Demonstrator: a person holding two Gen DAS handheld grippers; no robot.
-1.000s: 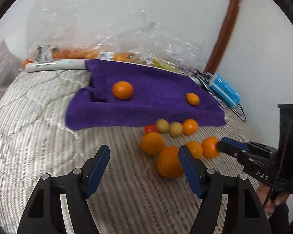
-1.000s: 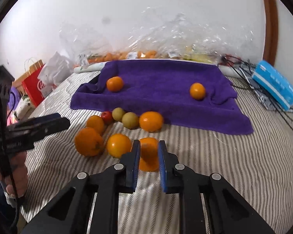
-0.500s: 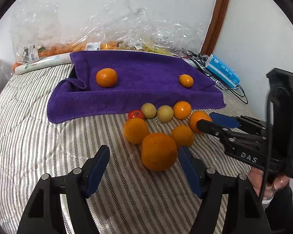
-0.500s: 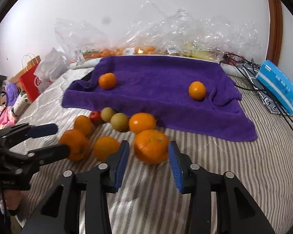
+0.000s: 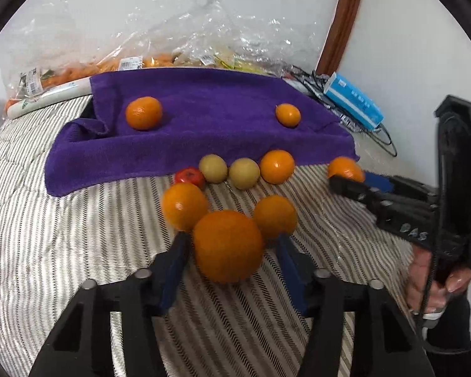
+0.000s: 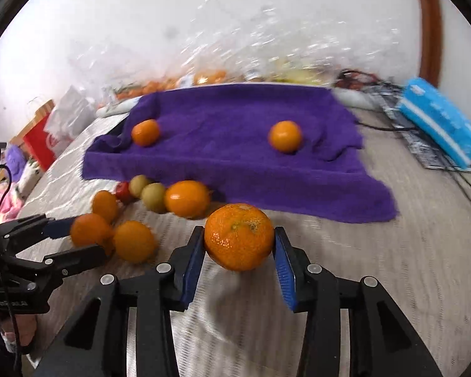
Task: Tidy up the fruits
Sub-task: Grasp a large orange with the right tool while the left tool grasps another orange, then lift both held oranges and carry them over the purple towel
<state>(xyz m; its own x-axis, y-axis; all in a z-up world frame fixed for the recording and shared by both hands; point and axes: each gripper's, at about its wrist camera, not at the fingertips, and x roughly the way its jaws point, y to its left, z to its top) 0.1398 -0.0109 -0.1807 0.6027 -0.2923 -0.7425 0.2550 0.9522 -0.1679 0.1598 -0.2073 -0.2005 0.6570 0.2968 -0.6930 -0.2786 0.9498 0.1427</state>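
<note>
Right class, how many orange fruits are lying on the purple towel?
2. One orange fruit sits near the purple towel's left fold, the other toward its right side; the fold might hide more.

Striped quilted bed (image 5: 62,251) carried everything. Purple towel (image 5: 204,132) lay spread across far half. Loose cluster lay on bedding along towel's near edge: oranges (image 5: 276,166), two yellow-green fruits (image 5: 213,168), small red fruit (image 5: 190,176). Blue packet (image 5: 353,100) and black cables (image 5: 383,138) lay at right, clear produce bags (image 5: 125,62) along wall.
</note>
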